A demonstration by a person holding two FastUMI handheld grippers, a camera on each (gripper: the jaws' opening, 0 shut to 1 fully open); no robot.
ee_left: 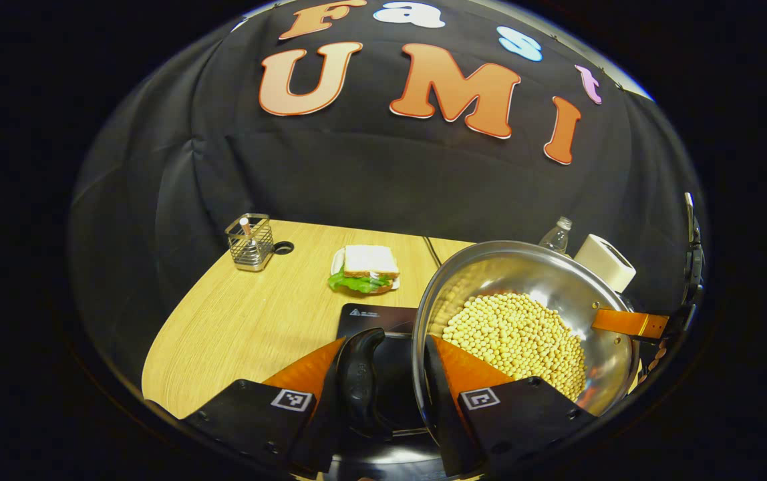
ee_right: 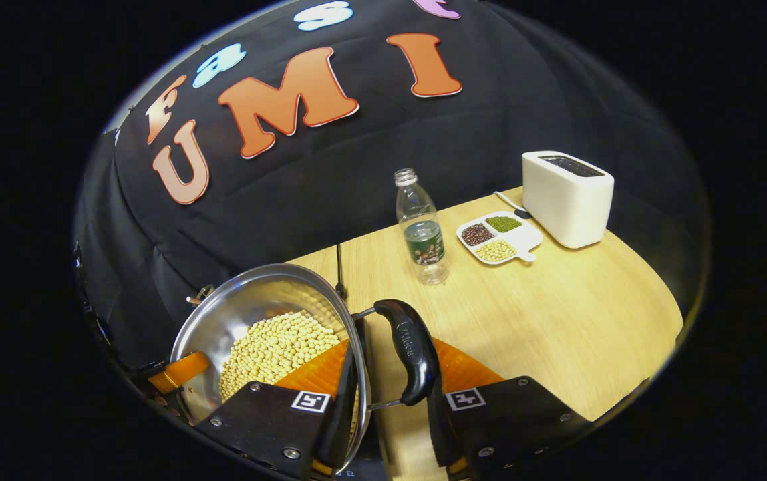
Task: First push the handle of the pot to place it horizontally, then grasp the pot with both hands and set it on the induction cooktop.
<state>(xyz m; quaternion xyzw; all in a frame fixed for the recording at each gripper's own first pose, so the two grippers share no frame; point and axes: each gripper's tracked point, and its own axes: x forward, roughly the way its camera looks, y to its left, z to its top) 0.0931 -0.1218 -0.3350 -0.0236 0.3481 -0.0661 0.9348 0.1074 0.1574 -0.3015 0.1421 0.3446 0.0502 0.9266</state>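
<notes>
I hold the pot with both grippers, one on each side handle. My left gripper straddles the pot's left handle and rim: one finger sits outside the black loop, the other inside the pot wall. Whether both fingers actually press, I cannot tell. My right gripper does the same on the right handle, one finger inside the rim, the other outside the loop; contact there is also unclear. Both handles lie flat, so I judge the push step done and the carry step underway.

The pot is steel, about half full of soybeans, and looks tilted toward each camera, partly lens effect I think. It seems lifted or just at the induction cooktop, whose dark glass shows directly below the pot's left handle. Two-sided hold makes sense: loose beans shift, a one-sided lift would tip.

Behind the pot on the surface: a sandwich, a wire caddy farther left. To the pot's right: a water bottle, a divided bean dish, a toaster. Next, I judge: lower level onto the cooktop, centre it, then release.
</notes>
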